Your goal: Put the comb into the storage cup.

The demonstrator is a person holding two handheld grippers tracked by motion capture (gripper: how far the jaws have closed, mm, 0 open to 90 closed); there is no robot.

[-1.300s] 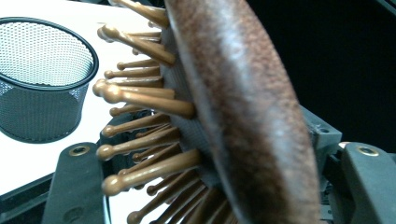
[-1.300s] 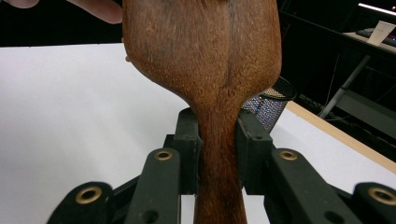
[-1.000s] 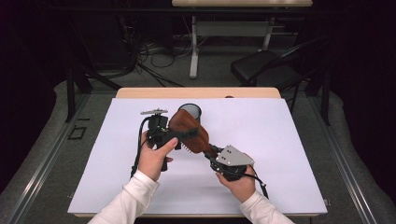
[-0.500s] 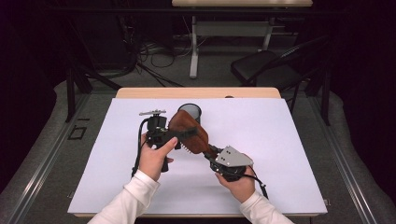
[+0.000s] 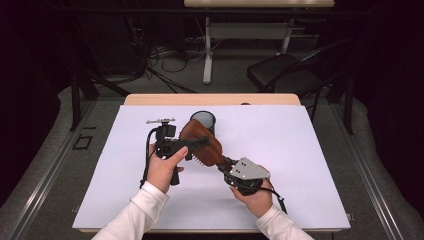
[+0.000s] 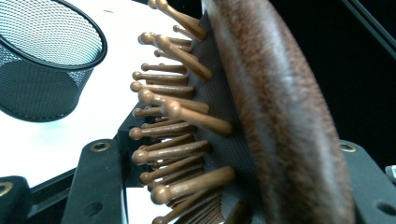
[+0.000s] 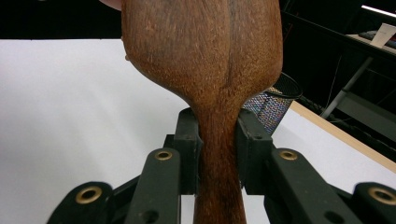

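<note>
Wooden hairbrush [image 5: 202, 145] held up over the white table [image 5: 310, 165], between both hands, just in front of the black mesh cup [image 5: 203, 120]. Right tongs [image 5: 226, 166] pinch the brush handle: in the right gripper view both black pads press the narrow brown neck [image 7: 218, 154] from either side, wide back of the head rising above them. Grey three-cornered plate [image 5: 248, 169] sits on top of that gripper, cable trailing toward the near edge of the table.

Left tongs [image 5: 197, 143] are around the brush head; their jaws have just been closing with the head between them. In the left gripper view the head [image 6: 275, 107] fills the gap, wooden back toward one jaw, the round-tipped pins [image 6: 177, 112] pointing at the other. Can't tell if the pads already press on it; one jaw looks right at the back, the pin side is unclear.

Mesh cup stands upright on the table, mouth open, apart from the brush; seen behind the pins in the left gripper view [image 6: 44, 60] and past the head in the right gripper view [image 7: 273, 105]. White sleeves [image 5: 145, 210] come in from the bottom of the high view. Handle end points toward the person's right, head toward the left and away
</note>
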